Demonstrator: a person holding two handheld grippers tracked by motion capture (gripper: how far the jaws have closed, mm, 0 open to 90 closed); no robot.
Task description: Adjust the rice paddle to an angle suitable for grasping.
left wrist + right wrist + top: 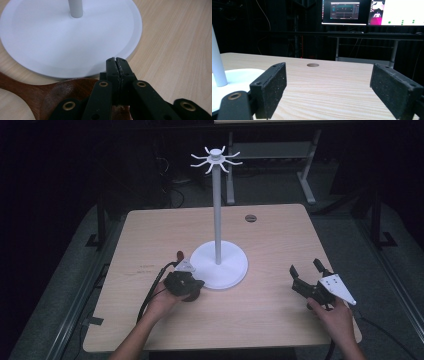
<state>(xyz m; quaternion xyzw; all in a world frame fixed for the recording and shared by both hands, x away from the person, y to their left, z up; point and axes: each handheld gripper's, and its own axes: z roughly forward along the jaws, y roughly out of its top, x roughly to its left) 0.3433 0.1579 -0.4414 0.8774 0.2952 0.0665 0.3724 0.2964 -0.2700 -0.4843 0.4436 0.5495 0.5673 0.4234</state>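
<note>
High view: left gripper (186,279) at centre frame, low against the rim of the white stand (218,262). Left gripper view: jaws pressed together, tips just short of that rim, directly above a dark wooden spoon (45,92) lying at lower left; whether the spoon is actually pinched cannot be told. Right gripper (306,276) at lower right, jaws spread wide and empty, likely held in reserve. Light wood table (280,240), bare apart from these. Dark room; lit monitors (344,11) upper right in right gripper view.
</note>
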